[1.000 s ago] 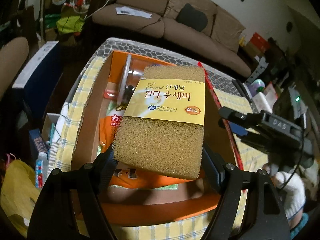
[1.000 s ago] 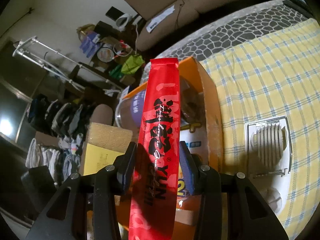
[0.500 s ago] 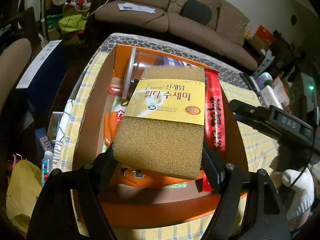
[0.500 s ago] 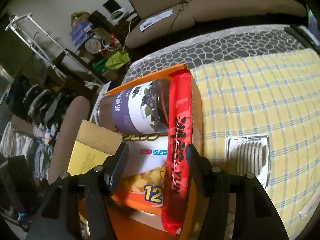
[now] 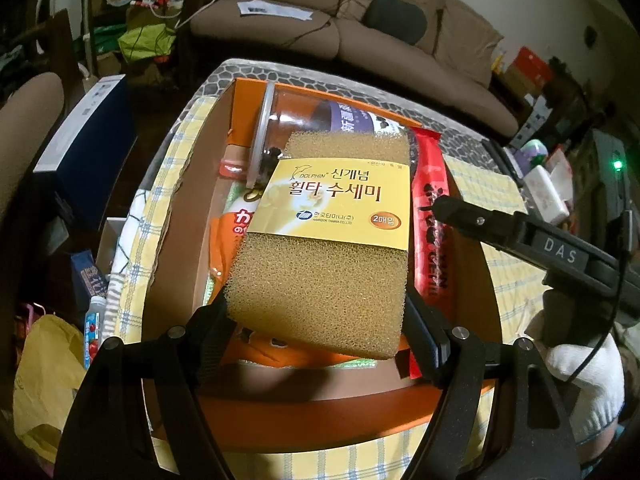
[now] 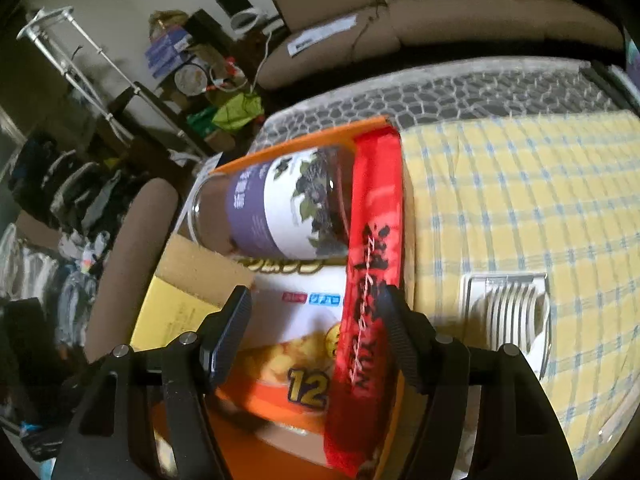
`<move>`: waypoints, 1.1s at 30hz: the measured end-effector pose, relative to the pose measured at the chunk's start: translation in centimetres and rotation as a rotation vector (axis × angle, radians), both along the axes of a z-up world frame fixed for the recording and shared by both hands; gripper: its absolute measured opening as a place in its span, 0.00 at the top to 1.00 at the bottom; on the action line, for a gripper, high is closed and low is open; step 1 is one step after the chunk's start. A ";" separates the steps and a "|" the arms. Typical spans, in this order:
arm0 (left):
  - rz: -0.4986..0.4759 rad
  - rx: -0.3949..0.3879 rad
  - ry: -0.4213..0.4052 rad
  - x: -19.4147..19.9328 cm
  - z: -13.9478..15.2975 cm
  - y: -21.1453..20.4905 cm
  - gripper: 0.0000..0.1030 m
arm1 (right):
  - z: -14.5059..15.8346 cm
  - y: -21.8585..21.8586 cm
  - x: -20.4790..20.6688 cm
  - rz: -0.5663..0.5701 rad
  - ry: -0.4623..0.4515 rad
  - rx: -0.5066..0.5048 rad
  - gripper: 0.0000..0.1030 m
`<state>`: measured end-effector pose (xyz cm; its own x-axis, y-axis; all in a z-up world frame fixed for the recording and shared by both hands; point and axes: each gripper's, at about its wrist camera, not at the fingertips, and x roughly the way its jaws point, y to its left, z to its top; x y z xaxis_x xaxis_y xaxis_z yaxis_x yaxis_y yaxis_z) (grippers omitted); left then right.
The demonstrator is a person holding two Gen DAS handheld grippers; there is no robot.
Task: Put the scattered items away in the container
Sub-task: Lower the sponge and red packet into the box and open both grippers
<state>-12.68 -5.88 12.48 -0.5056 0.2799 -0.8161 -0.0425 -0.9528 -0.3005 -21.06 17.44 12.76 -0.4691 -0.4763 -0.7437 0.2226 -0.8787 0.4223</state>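
Along the box's (image 5: 304,408) right wall the red packet (image 6: 372,280) now lies, dropped since a second ago; the right gripper (image 6: 316,332) is opening, while the left gripper (image 5: 316,332) clamps the sponge (image 5: 332,248) above the box.

Orange box (image 5: 400,412) crowded: jar (image 6: 280,208) across the far end, red packet (image 6: 372,272) along the right wall, snack carton (image 6: 288,352) beneath. Open checked cloth (image 6: 520,200) to the right, interrupted only by a white slicer (image 6: 508,312).
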 end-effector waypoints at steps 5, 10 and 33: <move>0.001 0.001 -0.006 -0.1 -0.1 -0.1 0.28 | -0.8 -2.1 0.0 0.052 0.009 0.089 0.32; -0.014 -0.036 -0.012 -0.2 -0.2 0.1 0.27 | -1.0 -3.0 0.2 0.075 -0.001 0.115 0.32; 0.108 -0.257 -0.051 -0.8 -2.3 1.4 0.22 | 0.9 -0.5 1.0 0.033 0.006 0.016 0.32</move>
